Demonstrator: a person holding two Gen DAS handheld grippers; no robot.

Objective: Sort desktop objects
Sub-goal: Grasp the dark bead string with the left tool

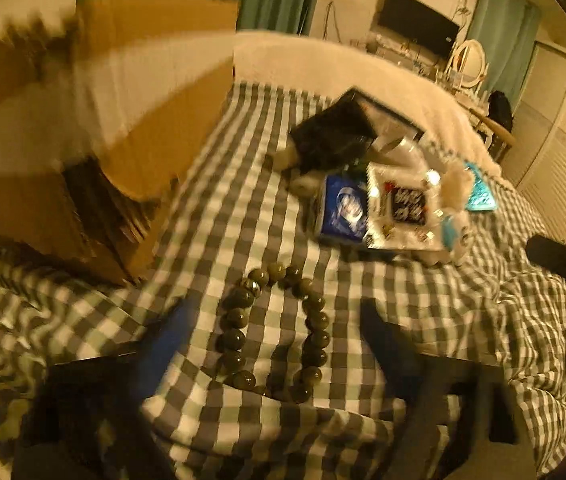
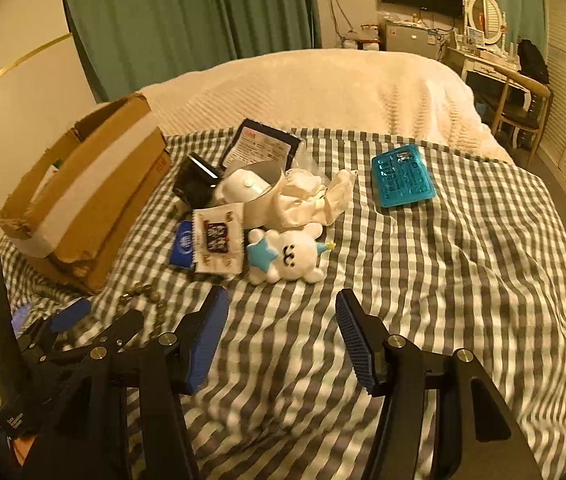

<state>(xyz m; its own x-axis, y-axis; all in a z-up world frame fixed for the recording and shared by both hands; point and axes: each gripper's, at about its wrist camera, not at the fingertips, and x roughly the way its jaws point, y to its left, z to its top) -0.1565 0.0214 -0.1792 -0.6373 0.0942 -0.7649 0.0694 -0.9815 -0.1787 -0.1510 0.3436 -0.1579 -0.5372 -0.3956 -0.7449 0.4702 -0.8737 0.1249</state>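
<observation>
- Bed cover (image 2: pixel 423 264): grey-and-white check, spread over the near part of the bed; everything sits on it. Cream blanket (image 2: pixel 323 88) lies beyond it.
- Cardboard box (image 2: pixel 95 196): at the cover's left edge, open top, white tape band round it. Its long side runs from near-left to far-right in the right wrist view.
- Clutter pile, just right of the box: black pouch (image 2: pixel 195 184), dark flat packet (image 2: pixel 261 146) with a printed label, crumpled white bags (image 2: pixel 307 200), blue pack (image 2: pixel 182 245), white sachet (image 2: pixel 219 242) overlapping the blue pack.
- Plush toy (image 2: pixel 289 254): white, blue star on it, lying flat in front of the pile, long axis left-right in the right wrist view, head end toward the right.
- Teal blister pack (image 2: pixel 403 180): flat, well apart from the pile to the right, long axis tilted near-right.
- Bead bracelet (image 1: pixel 275 328): dark green beads, stretched into a long loop running away from the left camera, near the box corner.
- Left gripper (image 1: pixel 275 328): fingers partly apart, straddling the bracelet loop, one on each side; contact unclear, frame blurred.
- Right gripper (image 2: pixel 283 332): fingers apart, nothing between them, above bare cover in front of the plush toy.
</observation>
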